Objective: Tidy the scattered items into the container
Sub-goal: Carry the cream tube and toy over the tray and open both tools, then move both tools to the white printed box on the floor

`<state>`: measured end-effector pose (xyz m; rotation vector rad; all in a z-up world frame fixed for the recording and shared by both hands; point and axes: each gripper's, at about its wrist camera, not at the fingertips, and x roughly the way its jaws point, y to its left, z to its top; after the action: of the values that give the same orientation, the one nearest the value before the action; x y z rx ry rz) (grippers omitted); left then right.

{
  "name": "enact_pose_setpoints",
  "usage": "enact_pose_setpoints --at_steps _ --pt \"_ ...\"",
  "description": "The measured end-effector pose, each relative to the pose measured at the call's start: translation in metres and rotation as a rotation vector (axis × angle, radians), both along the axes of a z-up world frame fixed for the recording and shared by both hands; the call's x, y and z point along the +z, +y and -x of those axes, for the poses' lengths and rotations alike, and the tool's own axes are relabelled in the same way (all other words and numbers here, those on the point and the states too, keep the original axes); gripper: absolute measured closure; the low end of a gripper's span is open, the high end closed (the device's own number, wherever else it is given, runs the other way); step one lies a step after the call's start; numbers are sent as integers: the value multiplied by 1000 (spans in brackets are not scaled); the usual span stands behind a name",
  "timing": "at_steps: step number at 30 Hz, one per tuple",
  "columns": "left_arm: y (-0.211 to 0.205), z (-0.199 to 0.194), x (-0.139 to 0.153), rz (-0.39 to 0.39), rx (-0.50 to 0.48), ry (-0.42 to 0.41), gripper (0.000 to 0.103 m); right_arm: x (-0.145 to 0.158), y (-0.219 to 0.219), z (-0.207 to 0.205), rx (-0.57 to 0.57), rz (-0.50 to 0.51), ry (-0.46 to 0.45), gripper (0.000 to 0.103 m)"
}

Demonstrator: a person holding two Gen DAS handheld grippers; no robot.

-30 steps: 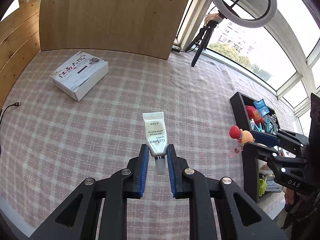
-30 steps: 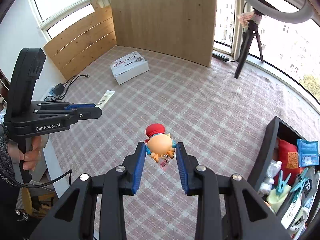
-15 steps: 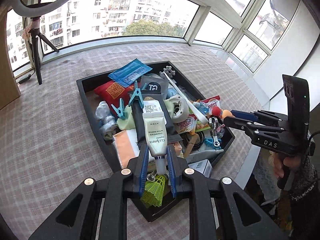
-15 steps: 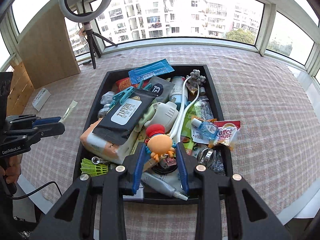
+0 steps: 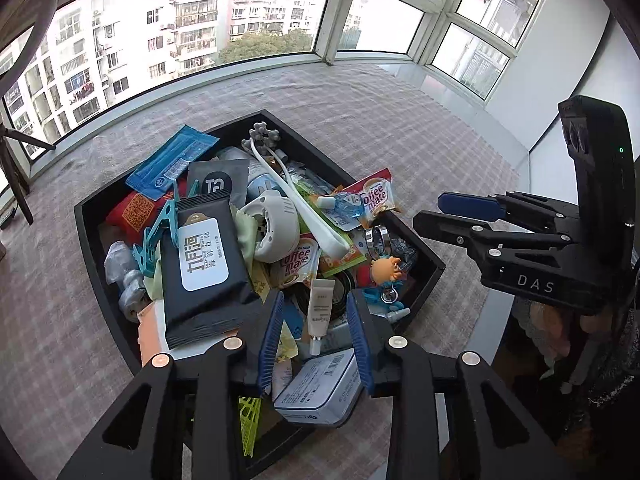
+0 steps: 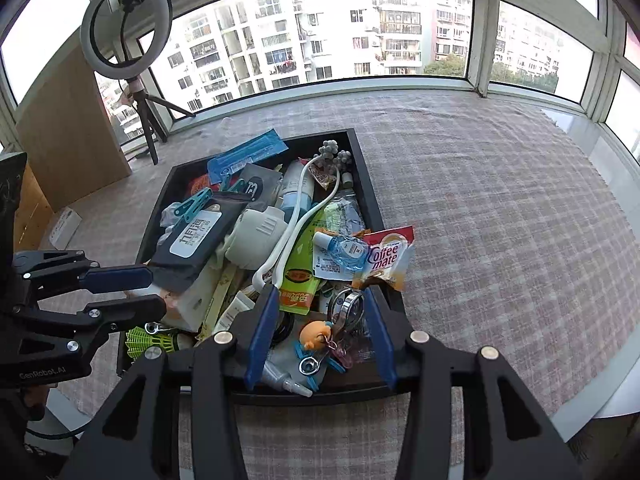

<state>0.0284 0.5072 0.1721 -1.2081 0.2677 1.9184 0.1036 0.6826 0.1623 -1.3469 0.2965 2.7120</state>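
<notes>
The black tray (image 5: pixel 92 216) (image 6: pixel 368 184) is heaped with several small items. My left gripper (image 5: pixel 315 300) hovers over its near corner, jaws opening. The white cream tube (image 5: pixel 320 312) lies loose on the pile between them, clear of both pads. My right gripper (image 6: pixel 320 296) hangs over the tray's near edge, jaws opening too. Below it the orange toy figure (image 6: pixel 316 332) (image 5: pixel 384 270) rests in the tray, touching neither pad. Each gripper shows in the other's view: the right gripper (image 5: pixel 432 212) beside the tray's right corner, the left gripper (image 6: pixel 158 290) at its left side.
The tray sits on a checked cloth (image 6: pixel 500 220) near the table's front edge. A ring light on a tripod (image 6: pixel 126 32), a wooden board (image 6: pixel 68 140) and a white box (image 6: pixel 66 226) stand far left. A hand (image 5: pixel 560 328) holds the right gripper.
Both grippers swung from the bare cloth over to the tray. Their jaws have widened, and the tube and the toy figure have dropped out onto the pile.
</notes>
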Motion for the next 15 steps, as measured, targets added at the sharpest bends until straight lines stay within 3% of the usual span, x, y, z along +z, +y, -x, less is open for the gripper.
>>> enact_pose_setpoints --at_steps 8,15 --pt "-60 21 9 -6 121 20 80 14 -21 19 45 30 19 59" --pt "-158 48 -1 4 326 -26 80 20 -91 60 206 55 23 59"
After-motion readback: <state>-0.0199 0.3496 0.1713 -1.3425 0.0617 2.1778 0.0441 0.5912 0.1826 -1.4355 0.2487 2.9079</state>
